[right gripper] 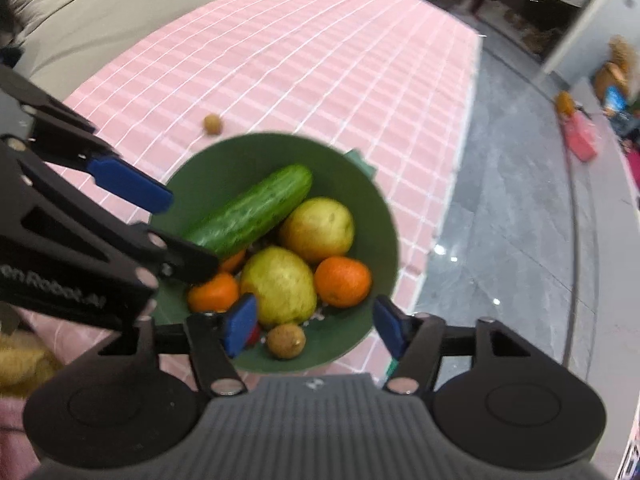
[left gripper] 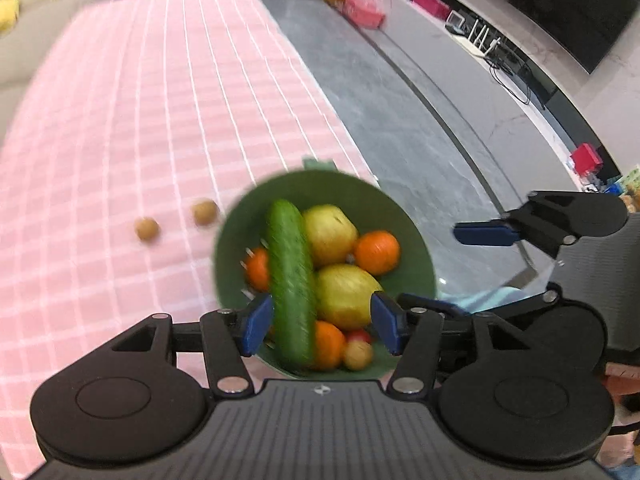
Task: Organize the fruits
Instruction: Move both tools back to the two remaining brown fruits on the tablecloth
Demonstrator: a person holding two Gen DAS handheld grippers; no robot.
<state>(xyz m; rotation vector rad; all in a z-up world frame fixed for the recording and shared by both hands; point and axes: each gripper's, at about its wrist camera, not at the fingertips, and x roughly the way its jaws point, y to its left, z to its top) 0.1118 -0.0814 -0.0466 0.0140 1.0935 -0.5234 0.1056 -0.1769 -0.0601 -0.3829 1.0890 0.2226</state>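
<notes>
A green bowl (left gripper: 240, 220) (right gripper: 360, 184) sits near the edge of the pink checked cloth. It holds a cucumber (left gripper: 290, 284) (right gripper: 256, 208), two yellow-green fruits (left gripper: 328, 234) (right gripper: 280, 286), several oranges (left gripper: 376, 252) (right gripper: 342, 280) and a small brown fruit (left gripper: 358, 355) (right gripper: 286, 341). My left gripper (left gripper: 322, 326) hovers open above the bowl, its pads apart from the fruit. My right gripper (right gripper: 315, 326) hangs open over the bowl's near side, gripping nothing. Each view shows a blue finger of the other gripper, the right's (left gripper: 484, 233) and the left's (right gripper: 128, 186).
Two small brown fruits (left gripper: 147, 229) (left gripper: 205, 212) lie loose on the tablecloth (left gripper: 120, 120) left of the bowl. The table edge runs just right of the bowl, with grey floor (left gripper: 400, 140) beyond. A beige sofa (right gripper: 100, 8) stands behind the table.
</notes>
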